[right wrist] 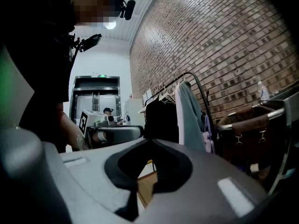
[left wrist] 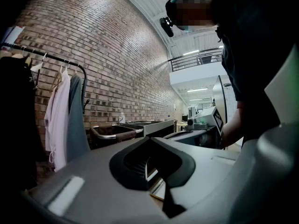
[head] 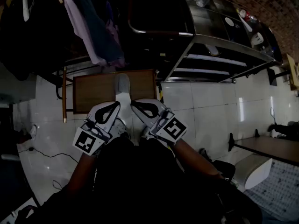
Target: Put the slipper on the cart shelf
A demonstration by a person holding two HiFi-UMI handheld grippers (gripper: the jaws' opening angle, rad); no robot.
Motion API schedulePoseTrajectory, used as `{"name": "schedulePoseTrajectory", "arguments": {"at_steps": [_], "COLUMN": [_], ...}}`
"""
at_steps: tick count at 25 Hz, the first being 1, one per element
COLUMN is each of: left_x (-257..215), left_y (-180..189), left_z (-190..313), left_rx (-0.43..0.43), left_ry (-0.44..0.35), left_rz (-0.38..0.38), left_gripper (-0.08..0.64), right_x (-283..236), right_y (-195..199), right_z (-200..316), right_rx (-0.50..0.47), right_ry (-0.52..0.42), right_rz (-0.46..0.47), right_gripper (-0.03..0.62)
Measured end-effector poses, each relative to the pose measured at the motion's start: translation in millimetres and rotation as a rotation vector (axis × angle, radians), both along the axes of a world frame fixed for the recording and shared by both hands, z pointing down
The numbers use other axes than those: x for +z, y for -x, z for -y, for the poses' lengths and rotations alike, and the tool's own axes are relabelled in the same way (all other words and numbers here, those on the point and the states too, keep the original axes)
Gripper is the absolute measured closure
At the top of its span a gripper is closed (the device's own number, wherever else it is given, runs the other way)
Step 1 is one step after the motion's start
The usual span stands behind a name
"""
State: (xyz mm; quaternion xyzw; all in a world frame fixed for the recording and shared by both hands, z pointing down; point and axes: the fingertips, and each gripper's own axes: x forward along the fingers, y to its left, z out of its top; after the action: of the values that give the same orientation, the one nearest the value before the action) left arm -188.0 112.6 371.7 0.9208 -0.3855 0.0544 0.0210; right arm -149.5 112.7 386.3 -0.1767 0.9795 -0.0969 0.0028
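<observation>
The slipper (head: 122, 84) is located on the wooden counter (head: 93, 92), near its right half, with the grey end directed away from the person. It is not on the cart (head: 219, 55). In the head view, the slipper is seen just ahead of the two claws and between their tips; whether it is touched by either tip cannot be told.

The left claw (head: 117, 105) is held low, close to the body, and is aimed forward toward the counter. In the left gripper view its jaws are shown clenched tip to tip (left wrist: 149, 139), and nothing is gripped between them.

The right claw (head: 133, 103) is held just beside the left one at the same height. In the right gripper view its jaws are also shown clenched together (right wrist: 150, 140), with nothing held. A strip of the counter edge is visible through the opening behind the jaws.

The cart is positioned to the right of the counter, with its metal shelves (head: 205, 58) facing the white tiled floor (head: 201, 111). A clothes rack (head: 88, 22) with hanging garments is positioned beyond the counter, against the brick wall (left wrist: 117, 55).
</observation>
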Motion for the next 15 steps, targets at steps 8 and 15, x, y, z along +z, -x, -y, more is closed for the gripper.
{"name": "schedulePoseTrajectory", "arguments": {"at_steps": [8,15], "left_x": [15,40], "left_y": [46,87], "left_z": [29,57], "left_rx": [0.017,0.091], "left_ry": [0.008,0.043], "left_rz": [-0.047,-0.090], "left_gripper": [0.560,0.560], "right_x": [4,20], "right_y": [43,76], "right_z": [26,56], "right_rx": [0.034,0.119], "right_ry": [-0.005,0.092], "right_rz": [-0.034,-0.071], "right_gripper": [0.588,0.586]}}
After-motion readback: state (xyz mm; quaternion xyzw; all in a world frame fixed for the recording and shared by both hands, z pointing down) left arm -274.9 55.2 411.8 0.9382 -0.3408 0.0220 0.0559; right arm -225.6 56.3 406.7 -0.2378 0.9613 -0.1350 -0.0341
